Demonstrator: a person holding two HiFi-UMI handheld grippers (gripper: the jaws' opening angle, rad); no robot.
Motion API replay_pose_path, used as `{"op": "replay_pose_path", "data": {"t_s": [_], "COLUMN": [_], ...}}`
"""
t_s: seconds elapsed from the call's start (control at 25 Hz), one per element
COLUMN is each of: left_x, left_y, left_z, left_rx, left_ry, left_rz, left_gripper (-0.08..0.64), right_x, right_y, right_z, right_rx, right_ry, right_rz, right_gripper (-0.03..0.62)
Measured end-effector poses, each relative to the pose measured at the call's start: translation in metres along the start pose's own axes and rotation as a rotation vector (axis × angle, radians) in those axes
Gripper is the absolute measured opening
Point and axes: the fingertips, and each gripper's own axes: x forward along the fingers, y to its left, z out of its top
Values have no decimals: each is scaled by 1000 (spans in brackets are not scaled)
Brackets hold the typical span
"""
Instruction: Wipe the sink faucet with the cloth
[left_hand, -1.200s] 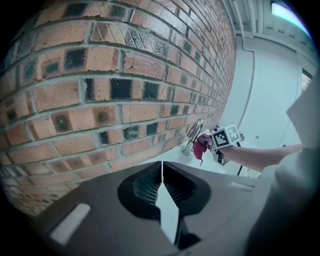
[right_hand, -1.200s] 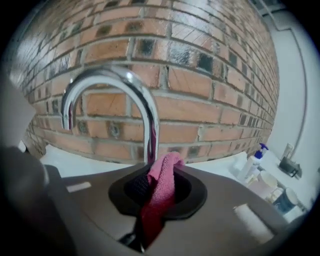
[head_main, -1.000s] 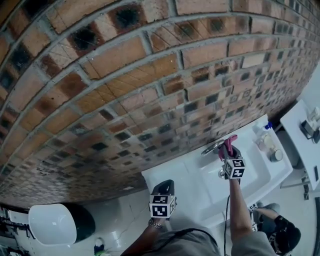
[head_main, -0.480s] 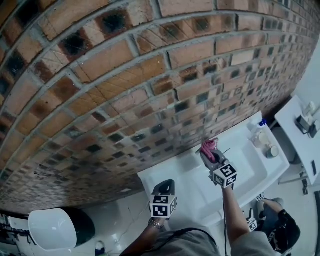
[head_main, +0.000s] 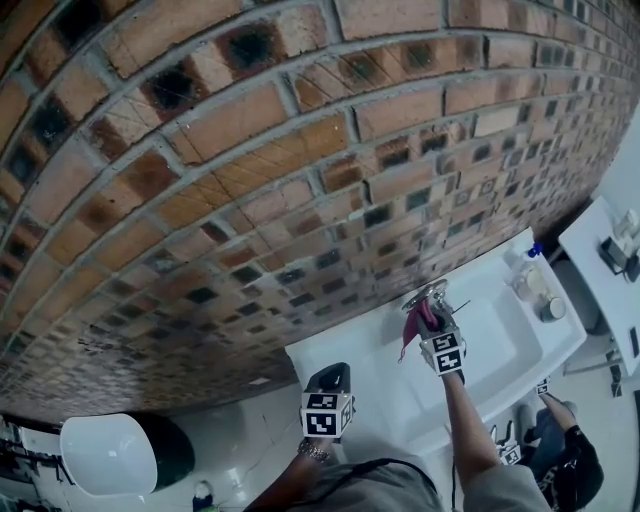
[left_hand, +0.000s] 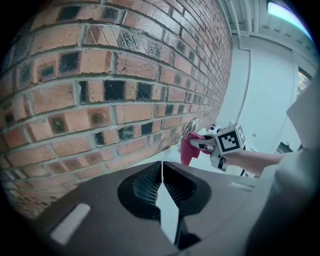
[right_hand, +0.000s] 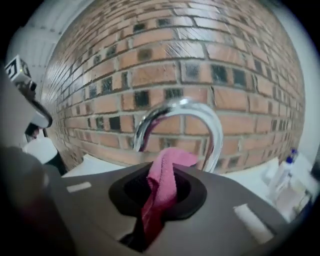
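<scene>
A chrome arched faucet (head_main: 427, 295) stands at the back of the white sink (head_main: 505, 345), against the brick wall. My right gripper (head_main: 430, 322) is shut on a pink cloth (head_main: 412, 325) and holds it just in front of the faucet. In the right gripper view the cloth (right_hand: 164, 177) sticks up from between the jaws right before the faucet arch (right_hand: 186, 107); contact cannot be told. My left gripper (head_main: 328, 372) hangs shut and empty over the sink's left end. In its own view I see the cloth (left_hand: 189, 149) and the faucet (left_hand: 190, 126) further off.
Bottles and jars (head_main: 530, 285) stand at the sink's right end. A brick wall (head_main: 250, 180) runs right behind the faucet. A white bowl-shaped fixture (head_main: 100, 455) sits low at the left, and a white table (head_main: 605, 255) at the right.
My right gripper has carried the cloth leftward past the faucet; the cloth now hangs down at the gripper's left. The left gripper has stayed where it was.
</scene>
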Motion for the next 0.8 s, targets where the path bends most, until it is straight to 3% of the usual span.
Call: {"op": "replay_pose_path", "data": {"t_s": [0.08,0.12,0.2,0.4,0.52,0.6,0.72,0.8], "left_x": [1,2,4,6,5,4,4,5], "left_y": [2,1,-4,-9,-5,-4,-4,-7], "left_z": [-1,-1,-1,-2,-4,-5,-2,0], "left_rx": [-5,-4,2,13,7,6,19,28], "left_ry": [1,2,2,-1,7,11,11,11], "left_rz": [1,-2,-15,-21,-11,-12,-22,-33], "left_gripper": [28,28,28,28,28,26,28,28], "right_x": [0,-1,-5,-23,-42,-37,-7,0], "right_y": [-22,-37,-64,-113,-147,-147,-113,-94], "right_z": [26,33,31,-19,-27,-28,-45,-56], "right_rx": [-117,-129,-83,55,168,174,52,4], "right_ry": [-41,-42,-9,95,79,88,207,246], "right_rz": [-86,-133,-200,-375,-499,-462,-316,-271], "right_gripper": [37,37,34,37,37,37,37,37]}}
